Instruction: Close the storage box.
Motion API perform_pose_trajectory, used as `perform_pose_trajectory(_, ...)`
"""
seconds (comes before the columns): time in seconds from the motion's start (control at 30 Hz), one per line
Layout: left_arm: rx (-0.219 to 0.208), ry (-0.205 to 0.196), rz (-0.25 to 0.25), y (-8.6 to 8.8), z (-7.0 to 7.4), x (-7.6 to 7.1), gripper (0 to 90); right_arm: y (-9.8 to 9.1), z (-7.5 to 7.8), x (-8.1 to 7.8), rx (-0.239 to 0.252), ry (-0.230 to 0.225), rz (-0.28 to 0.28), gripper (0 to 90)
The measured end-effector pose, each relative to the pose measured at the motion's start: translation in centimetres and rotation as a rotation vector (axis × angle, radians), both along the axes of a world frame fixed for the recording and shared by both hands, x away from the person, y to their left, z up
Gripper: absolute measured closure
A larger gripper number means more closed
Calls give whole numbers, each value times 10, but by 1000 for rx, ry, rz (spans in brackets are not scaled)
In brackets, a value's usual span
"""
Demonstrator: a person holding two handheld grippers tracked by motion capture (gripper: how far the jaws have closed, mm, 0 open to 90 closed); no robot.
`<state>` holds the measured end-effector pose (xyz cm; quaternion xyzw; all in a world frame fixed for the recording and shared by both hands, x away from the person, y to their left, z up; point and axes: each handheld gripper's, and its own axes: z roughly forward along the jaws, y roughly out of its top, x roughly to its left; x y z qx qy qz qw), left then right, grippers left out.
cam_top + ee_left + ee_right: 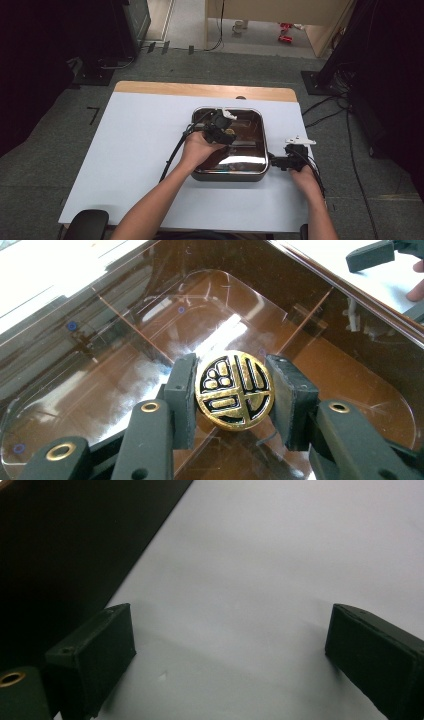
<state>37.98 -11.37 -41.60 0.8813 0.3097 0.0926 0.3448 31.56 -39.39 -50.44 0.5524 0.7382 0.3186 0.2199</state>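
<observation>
Pinching a round gold-and-black medallion (234,390) by its rim, the left gripper (230,397) sits low in the centre of its own view, both pads (182,400) pressed against opposite edges of the disc. Below it lies the brown glossy tray (350,370), divided into compartments, and the disc hangs over the middle one. In the high view the left gripper (220,131) is at centre frame over the tray (250,175). Over at right of centre, the right gripper (276,162) waits just beside the tray's edge on the white table cover (135,150), fingers (95,655) spread wide with nothing between them. That medallion looks like stiff, small metal: light, likely slick on its polished face. The edge-to-edge hold seems right, since the raised relief offers little purchase and a tilt could let it slip out.
</observation>
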Motion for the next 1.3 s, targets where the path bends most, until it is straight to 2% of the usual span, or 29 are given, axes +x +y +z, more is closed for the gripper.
perform_pose_trajectory(0.5, -19, 9, -10, 2, 0, 1, 594, 0, 0, 0, 0, 0, 0, 51)
perform_pose_trajectory(0.77, -29, 31, -5, 3, 1, 3, 595, 0, 0, 0, 0, 0, 0, 52)
perform_pose_trajectory(0.83, -42, 42, -6, 3, 2, 3, 595, 0, 0, 0, 0, 0, 0, 51)
perform_pose_trajectory(0.9, -32, 32, -7, 2, 1, 2, 595, 0, 0, 0, 0, 0, 0, 51)
perform_pose_trajectory(1.1, -54, 20, -14, 5, -1, 1, 587, 0, 0, 0, 0, 0, 0, 51)
perform_pose_trajectory(1.2, -57, 25, -23, 7, 0, 1, 507, 0, 0, 0, 0, -1, 0, 52)
perform_pose_trajectory(1.3, -56, 23, -31, 14, 2, 2, 474, 0, 0, 0, 1, -1, 0, 52)
